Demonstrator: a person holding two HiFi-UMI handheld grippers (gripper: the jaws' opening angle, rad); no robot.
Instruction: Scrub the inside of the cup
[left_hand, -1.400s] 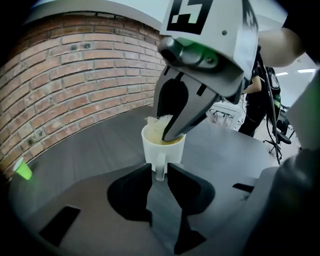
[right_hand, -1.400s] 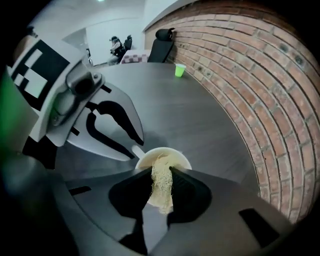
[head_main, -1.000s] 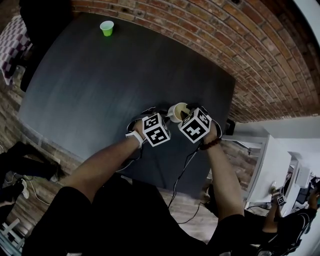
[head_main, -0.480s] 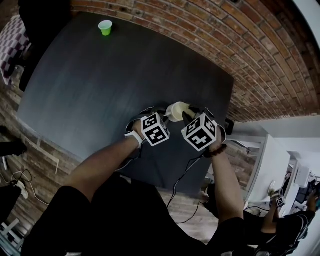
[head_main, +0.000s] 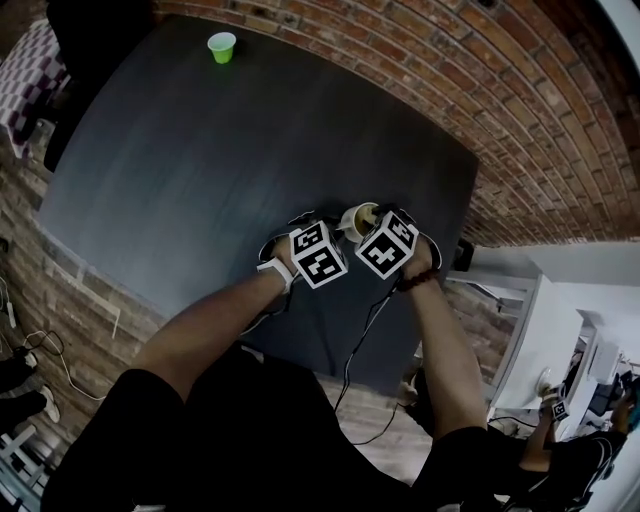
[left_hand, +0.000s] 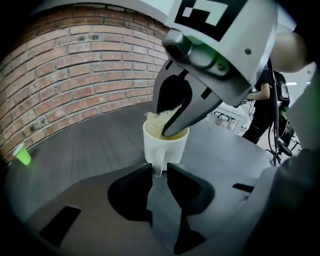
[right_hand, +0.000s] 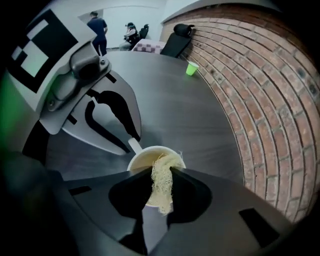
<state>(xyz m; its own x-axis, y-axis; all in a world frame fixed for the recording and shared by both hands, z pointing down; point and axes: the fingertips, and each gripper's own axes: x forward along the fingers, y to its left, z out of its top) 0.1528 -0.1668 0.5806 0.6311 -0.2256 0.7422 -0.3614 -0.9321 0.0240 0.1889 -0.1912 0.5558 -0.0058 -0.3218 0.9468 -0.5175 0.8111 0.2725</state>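
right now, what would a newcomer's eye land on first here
The white cup at the near right edge of the dark table, with the left tool clamped on its handle. The right tool holds a pale fibrous scrubber in the cup's mouth. Far off, a small green cup stands alone at the table's far end.

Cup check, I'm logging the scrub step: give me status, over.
Left gripper shut on cup by its handle. Right gripper shut on scrubber, scrubber in cup mouth. Green cup far across table, no obstruction.
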